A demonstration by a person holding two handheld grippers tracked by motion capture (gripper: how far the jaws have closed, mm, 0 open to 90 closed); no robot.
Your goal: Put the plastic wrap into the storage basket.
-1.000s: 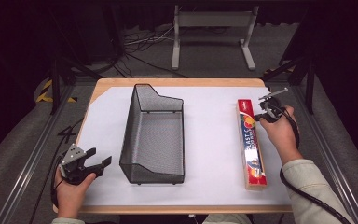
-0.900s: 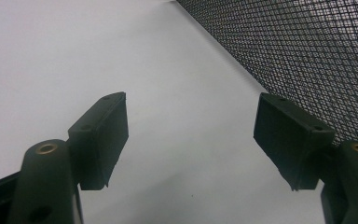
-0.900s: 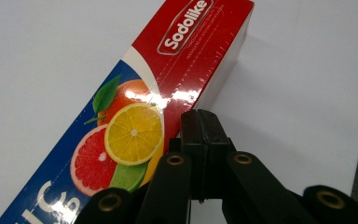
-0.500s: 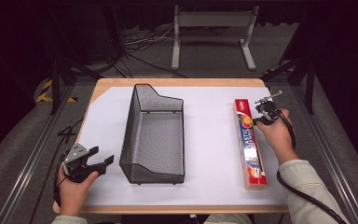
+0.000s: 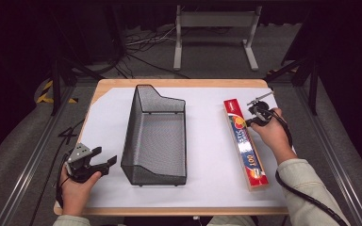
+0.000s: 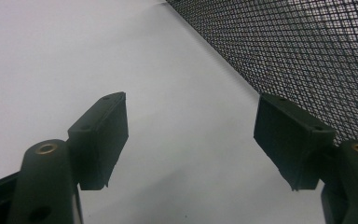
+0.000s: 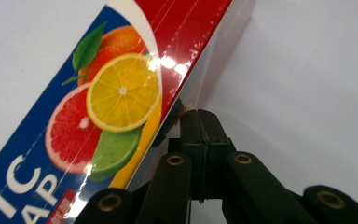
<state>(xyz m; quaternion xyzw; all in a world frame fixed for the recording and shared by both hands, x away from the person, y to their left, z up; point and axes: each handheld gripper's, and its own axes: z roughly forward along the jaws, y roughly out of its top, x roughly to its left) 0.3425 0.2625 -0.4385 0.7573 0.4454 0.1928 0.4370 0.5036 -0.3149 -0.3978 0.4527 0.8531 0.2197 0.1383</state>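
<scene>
Tongs [image 6: 191,135] spread wide; mesh basket [image 6: 298,51] beside right jaw.

lab/studio | dark surround | floor cables [image 5: 146,44] | metal stand [image 5: 215,35] | floor rails [image 5: 26,160]

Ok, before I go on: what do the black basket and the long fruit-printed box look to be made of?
The basket looks like black wire mesh, probably coated metal: the left gripper view shows a fine, see-through grid with a matte look. The box looks like glossy printed cardboard; bright glare streaks run across its red top and edges are crisp. Whether a film wraps it, I cannot tell.
</scene>
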